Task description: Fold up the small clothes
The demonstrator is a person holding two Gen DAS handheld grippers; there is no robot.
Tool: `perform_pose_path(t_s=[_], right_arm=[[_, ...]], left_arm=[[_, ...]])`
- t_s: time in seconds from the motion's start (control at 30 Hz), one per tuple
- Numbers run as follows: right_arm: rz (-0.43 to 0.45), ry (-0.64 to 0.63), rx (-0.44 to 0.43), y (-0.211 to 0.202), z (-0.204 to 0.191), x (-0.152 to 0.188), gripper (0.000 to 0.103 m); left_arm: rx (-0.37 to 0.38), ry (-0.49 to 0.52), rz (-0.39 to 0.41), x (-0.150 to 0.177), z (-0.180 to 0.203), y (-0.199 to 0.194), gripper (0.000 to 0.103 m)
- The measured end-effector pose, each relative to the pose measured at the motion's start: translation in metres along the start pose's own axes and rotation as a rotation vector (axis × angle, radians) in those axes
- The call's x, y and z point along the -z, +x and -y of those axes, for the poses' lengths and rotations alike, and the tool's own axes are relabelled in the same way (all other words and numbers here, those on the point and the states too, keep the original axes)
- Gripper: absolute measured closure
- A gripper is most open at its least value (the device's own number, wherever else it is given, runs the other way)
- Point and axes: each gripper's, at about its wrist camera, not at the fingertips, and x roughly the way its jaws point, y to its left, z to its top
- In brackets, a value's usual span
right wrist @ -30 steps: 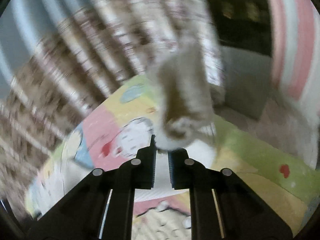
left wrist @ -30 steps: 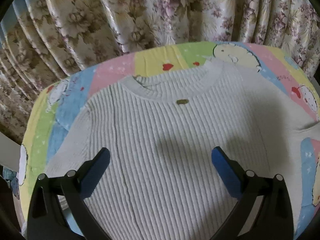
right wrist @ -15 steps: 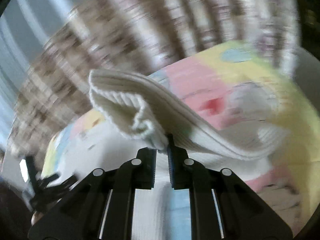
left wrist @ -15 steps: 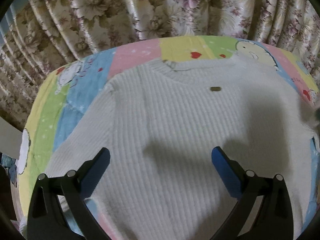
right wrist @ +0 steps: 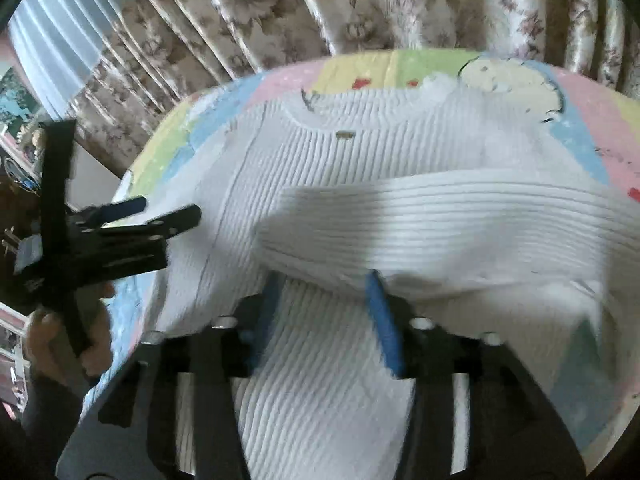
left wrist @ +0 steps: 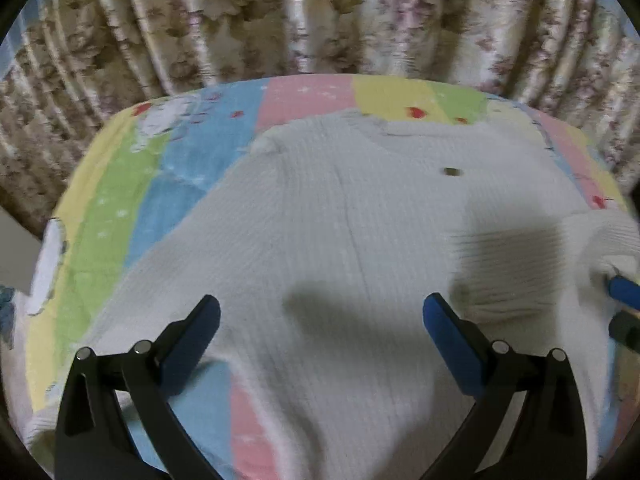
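A white ribbed sweater (left wrist: 320, 248) lies spread front-up on the table, over a pastel patchwork cloth (left wrist: 192, 168) printed with cartoon figures, its round neckline (right wrist: 332, 114) turned toward the floral curtain (left wrist: 320, 16) that hangs behind the table. A small brown tag (right wrist: 346, 135) sits on the chest just below the collar. My left gripper (left wrist: 320, 316) hovers above the lower body of the sweater with its blue-padded jaws spread wide and nothing between them; the knit shows flat beneath the gap, with my shadow across it. My right gripper (right wrist: 324, 300) has its jaws parted as well, having just been opening, and the sleeve (right wrist: 440, 224) lies folded across the front of the sweater, its cuff end draped right at my fingertips; the blur keeps me from telling whether the pads touch the knit at all, but they do not pinch it. In the left view that folded sleeve shows at the right edge as a raised ridge of ribbing, with one blue fingertip of my right gripper just beside it. In the right view my left gripper shows at the far left, over the sweater's other side, and a hand (right wrist: 48, 344) wraps its black handle. The hem end of the sweater runs out of view beneath both grippers.
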Motion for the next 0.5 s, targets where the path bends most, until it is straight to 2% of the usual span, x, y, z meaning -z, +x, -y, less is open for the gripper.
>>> perform_pose_path(t_s=[0.07,0.1,0.27,0.43,0.5], right_arm=[[0.042,0.006,-0.006,-0.023,0.004,0.005,0.033],[0.057,0.009,0.009,-0.030,0.008,0.008,0.033],[0.139,0.038,0.184,-0.063,0.043,0.025,0.034],[0.184,0.115,0.304,-0.081,0.080,0.034,0.040],[0.191,0.154,0.328,-0.086,0.096,0.036,0.042]], left_arm=[[0.051,0.020,-0.005,0.000,0.019,0.006,0.002],[0.071,0.030,-0.009,0.000,0.028,0.009,0.002],[0.106,0.095,-0.043,-0.008,0.075,0.028,0.002],[0.114,0.147,-0.066,-0.018,0.102,0.045,0.002],[0.146,0.152,-0.077,-0.021,0.106,0.051,0.011]])
